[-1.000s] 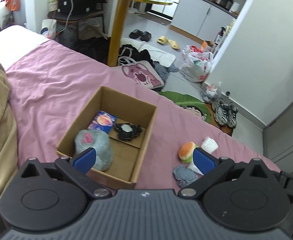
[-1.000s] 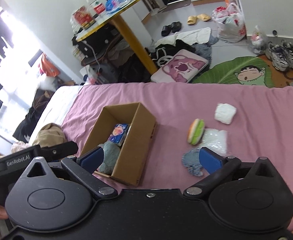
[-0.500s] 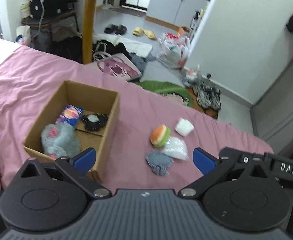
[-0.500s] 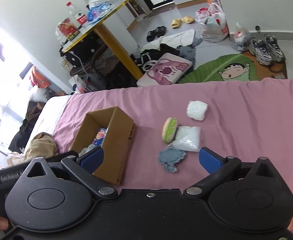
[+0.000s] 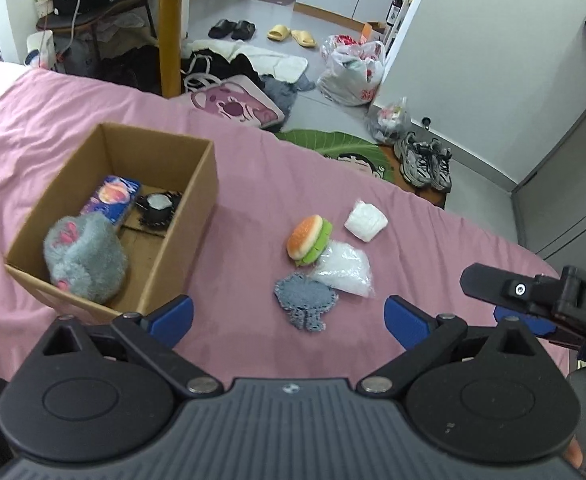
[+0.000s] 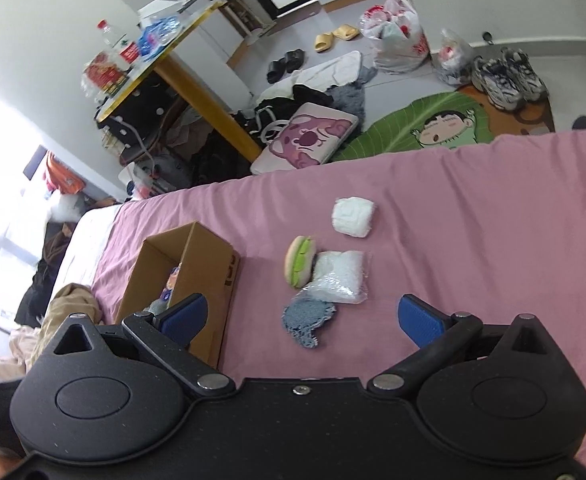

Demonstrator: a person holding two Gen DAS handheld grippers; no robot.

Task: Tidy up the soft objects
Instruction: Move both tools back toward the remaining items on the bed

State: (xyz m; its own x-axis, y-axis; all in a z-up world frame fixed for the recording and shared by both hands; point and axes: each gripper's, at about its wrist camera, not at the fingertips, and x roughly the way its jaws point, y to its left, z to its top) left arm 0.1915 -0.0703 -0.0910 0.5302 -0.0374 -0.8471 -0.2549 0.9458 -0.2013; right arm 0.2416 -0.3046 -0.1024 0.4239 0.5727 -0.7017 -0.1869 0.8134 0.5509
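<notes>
While both grippers hang empty above the pink bedsheet [image 5: 253, 184], I take stock before going down. My left gripper [image 5: 289, 318] has its blue pads spread wide with nothing between them, and my right gripper [image 6: 301, 320] is spread just as wide and equally empty.

Four soft things lie loose on the sheet, to the right of the cardboard box [image 5: 189, 216]: a grey knitted piece [image 5: 305, 300] nearest me, a clear bag of white filling [image 5: 345, 272] touching it, a plush burger [image 5: 308, 239] leaning against that bag, and a white wrapped bundle [image 5: 365, 222] just beyond, a little apart. The box already holds a grey plush mouse [image 5: 85, 258], a small blue packet [image 5: 111, 198] and a dark frilly item [image 5: 158, 210].

I judge the knitted piece is the sensible next pick, since it sits almost centred between the left pads. It is flat and floppy, so I would come straight down, press the pads lightly into the sheet on either side and gather it as they close, taking care not to pinch the sheet or catch the bag's corner. Then I would lift clear of the box wall and drop it into the bare patch of floor at the near right corner.
</notes>
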